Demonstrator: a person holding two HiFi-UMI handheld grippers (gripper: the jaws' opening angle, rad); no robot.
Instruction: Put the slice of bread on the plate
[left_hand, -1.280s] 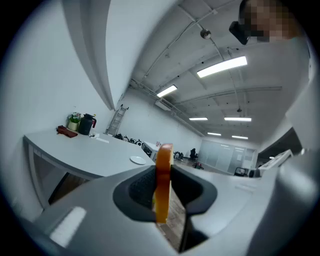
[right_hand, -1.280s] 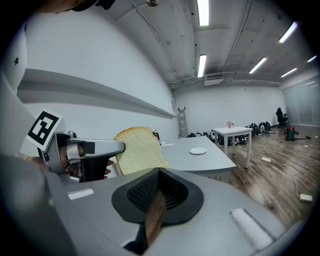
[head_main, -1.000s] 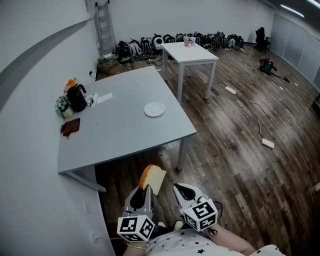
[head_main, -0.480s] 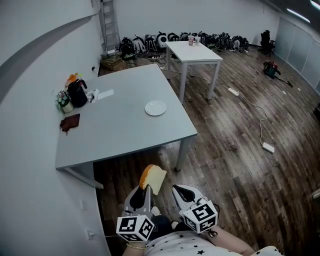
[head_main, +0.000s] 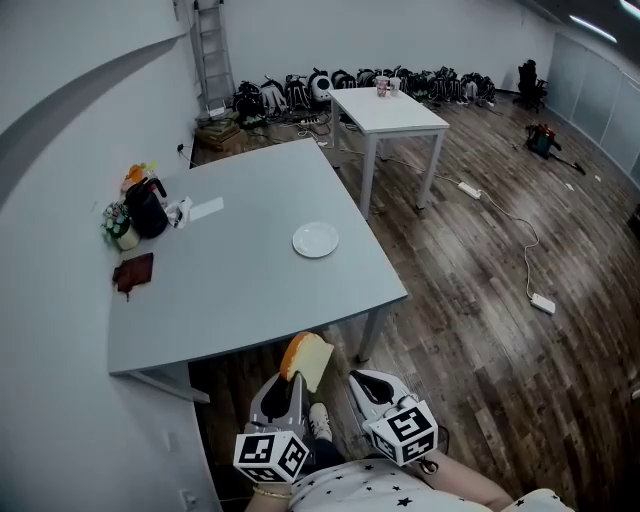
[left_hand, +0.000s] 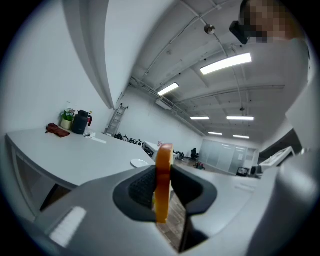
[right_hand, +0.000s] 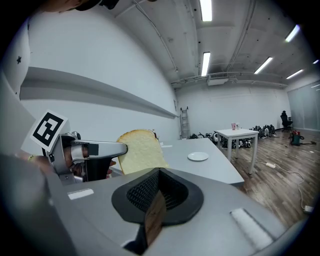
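A slice of bread (head_main: 306, 358) with a brown crust stands upright in my left gripper (head_main: 294, 379), which is shut on its lower part. In the left gripper view the bread (left_hand: 162, 176) shows edge-on between the dark pads. The slice hovers just off the near edge of the grey table (head_main: 230, 290). A small white plate (head_main: 315, 240) lies on the table's right half, well beyond the bread. My right gripper (head_main: 372, 384) hangs beside the left one, shut and holding nothing. From the right gripper view the bread (right_hand: 140, 149) and the plate (right_hand: 198, 156) are both visible.
A black kettle (head_main: 147, 207), a potted plant (head_main: 117, 224), a brown cloth (head_main: 133, 272) and a white paper (head_main: 207, 209) sit along the table's left side by the wall. A white table (head_main: 385, 108), a ladder (head_main: 211, 50), bags (head_main: 350, 84) and floor cables lie beyond.
Both grippers, with the bread still held, have come closer to the grey table; the slice now reaches its near edge. Neither gripper's jaws have changed.
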